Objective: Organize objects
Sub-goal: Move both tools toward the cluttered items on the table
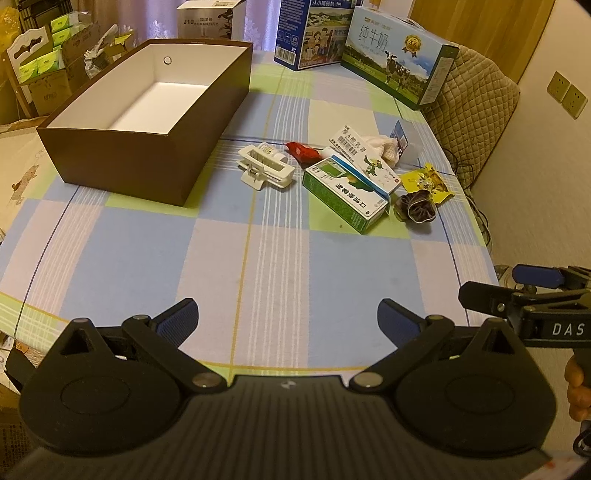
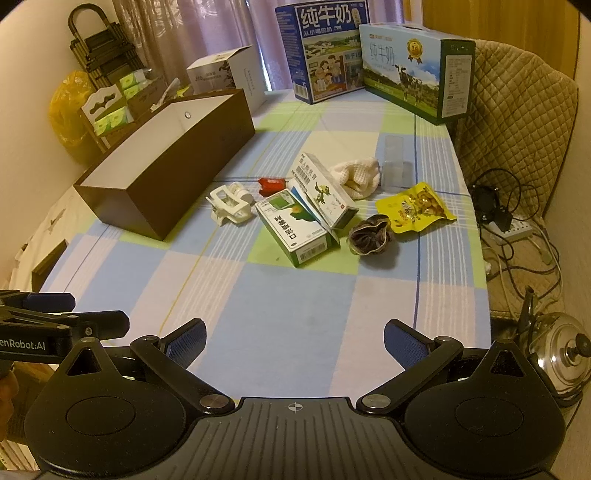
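spread fingers [image 1: 402,325] above bare tablecloth [image 1: 280,266]

The far blue carton [image 2: 325,51] read "纯牛奶". The green carton [image 2: 413,70] beside it, to the right, read the same, with a gold medal marked "36" [image 1: 412,45]. The far-left white box [image 1: 207,20] bore "J10". The right gripper [image 1: 554,321], in the left view, showed "DAS"; the left gripper [image 2: 40,332], in the right view, "enRobot:AI". Print on the small near boxes was too small to read.
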`<state>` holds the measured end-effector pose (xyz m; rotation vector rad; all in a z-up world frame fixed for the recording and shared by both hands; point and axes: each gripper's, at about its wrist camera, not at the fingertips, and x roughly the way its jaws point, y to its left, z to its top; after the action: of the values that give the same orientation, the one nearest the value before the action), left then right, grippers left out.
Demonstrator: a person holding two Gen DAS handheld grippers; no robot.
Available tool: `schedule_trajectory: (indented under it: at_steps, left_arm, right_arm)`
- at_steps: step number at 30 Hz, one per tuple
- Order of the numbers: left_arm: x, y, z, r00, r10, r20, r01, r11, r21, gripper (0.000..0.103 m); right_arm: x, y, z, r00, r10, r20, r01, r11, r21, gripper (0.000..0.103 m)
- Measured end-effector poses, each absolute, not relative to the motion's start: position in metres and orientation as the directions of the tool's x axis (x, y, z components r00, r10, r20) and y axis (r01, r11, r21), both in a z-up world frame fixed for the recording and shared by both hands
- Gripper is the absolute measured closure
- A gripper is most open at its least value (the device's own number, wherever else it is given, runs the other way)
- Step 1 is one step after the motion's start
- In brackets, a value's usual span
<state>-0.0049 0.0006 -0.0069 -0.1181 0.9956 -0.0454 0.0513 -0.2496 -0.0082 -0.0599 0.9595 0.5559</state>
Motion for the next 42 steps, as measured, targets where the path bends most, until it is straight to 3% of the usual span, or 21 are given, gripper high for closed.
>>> schedule_trajectory:
  at_steps: [42]
  left_arm:
    - [0.005,-0.001,-0.008,0.518,-0.100,-0.849,-0.029,0.991,-0.134,0.001]
  right_arm:
    - [0.057,-0.250,-0.012,0.433,0.424,-0.795,-0.488,0.852,0.189,0.002]
